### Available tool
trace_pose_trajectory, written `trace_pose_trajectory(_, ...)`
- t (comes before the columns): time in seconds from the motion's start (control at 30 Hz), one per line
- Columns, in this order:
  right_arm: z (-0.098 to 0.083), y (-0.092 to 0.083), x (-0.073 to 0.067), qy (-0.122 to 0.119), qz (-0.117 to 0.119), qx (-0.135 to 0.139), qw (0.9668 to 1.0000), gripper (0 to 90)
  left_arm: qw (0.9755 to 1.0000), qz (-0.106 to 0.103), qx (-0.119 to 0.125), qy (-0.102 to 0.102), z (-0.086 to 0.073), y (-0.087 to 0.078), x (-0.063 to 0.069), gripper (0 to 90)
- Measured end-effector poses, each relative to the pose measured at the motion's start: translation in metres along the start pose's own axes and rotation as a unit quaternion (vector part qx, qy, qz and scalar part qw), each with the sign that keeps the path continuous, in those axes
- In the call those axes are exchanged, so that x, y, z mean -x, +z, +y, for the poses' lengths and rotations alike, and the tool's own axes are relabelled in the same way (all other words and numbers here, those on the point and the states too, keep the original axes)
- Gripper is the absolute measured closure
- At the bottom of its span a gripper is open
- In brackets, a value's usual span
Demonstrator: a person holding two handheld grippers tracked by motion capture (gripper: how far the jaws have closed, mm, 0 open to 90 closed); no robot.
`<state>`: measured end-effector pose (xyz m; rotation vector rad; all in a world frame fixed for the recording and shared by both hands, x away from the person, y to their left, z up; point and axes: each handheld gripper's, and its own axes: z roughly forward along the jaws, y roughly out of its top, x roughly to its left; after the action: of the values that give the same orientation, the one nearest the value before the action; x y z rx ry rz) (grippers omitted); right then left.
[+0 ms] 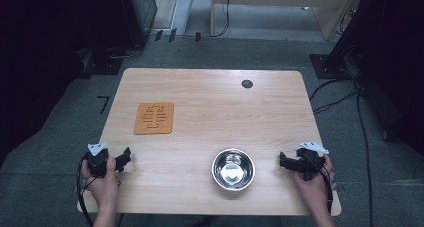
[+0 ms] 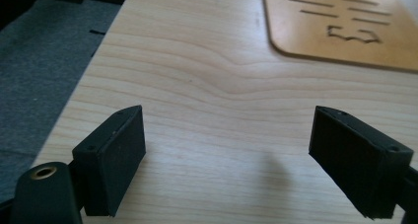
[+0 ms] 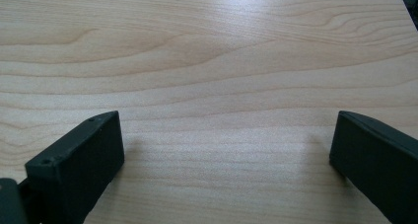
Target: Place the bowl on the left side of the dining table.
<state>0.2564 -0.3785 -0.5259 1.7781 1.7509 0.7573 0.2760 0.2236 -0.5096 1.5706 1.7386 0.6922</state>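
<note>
Your steel bowl (image 1: 233,169) sits upright near the table's (image 1: 210,112) front edge, mouth up, nothing inside but reflections. The orange mat (image 1: 154,118) lies flat toward the far left, long axis running away from you; its cut-out slots spell nothing readable. Your left gripper (image 1: 123,158) and right gripper (image 1: 283,161) both gape wide, holding nothing.

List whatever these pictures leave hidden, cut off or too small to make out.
- Orange mat: left gripper view's top and right edges cut it off.
- Mat's cut-out pattern: too small in the high view.
- Steel bowl: glare inside; whether it holds anything can't be told.
- Dark disc on the table: too small to identify.
</note>
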Motion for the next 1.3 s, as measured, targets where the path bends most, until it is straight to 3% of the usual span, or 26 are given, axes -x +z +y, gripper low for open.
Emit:
trace_pose_trajectory(0.2, 0.000, 0.000, 0.000, 0.000, 0.000, 0.000, 1.0000, 0.0, 0.9996, -0.023, 0.017, 0.009, 0.004, -0.007, 0.018, 13.7)
trace_pose_trajectory(0.37, 0.000, 0.000, 0.000, 0.000, 0.000, 0.000, 1.0000, 0.0, 0.9982, -0.052, 0.022, 0.021, 0.006, -0.012, 0.042, 13.7)
trace_pose_trajectory(0.53, 0.000, 0.000, 0.000, 0.000, 0.000, 0.000, 1.0000, 0.0, 0.9965, -0.073, 0.025, 0.031, 0.007, -0.014, 0.060, 13.7)
trace_pose_trajectory(0.63, 0.000, 0.000, 0.000, 0.000, 0.000, 0.000, 1.0000, 0.0, 0.9942, -0.096, 0.024, 0.042, 0.007, -0.016, 0.079, 13.7)
trace_pose_trajectory(0.93, 0.000, 0.000, 0.000, 0.000, 0.000, 0.000, 1.0000, 0.0, 0.9914, -0.121, 0.021, 0.046, 0.006, -0.017, 0.099, 13.7)
trace_pose_trajectory(1.3, 0.000, 0.000, 0.000, -0.001, 0.000, 0.000, 1.0000, 0.0, 0.9864, -0.149, 0.017, 0.066, 0.002, -0.019, 0.130, 13.7)
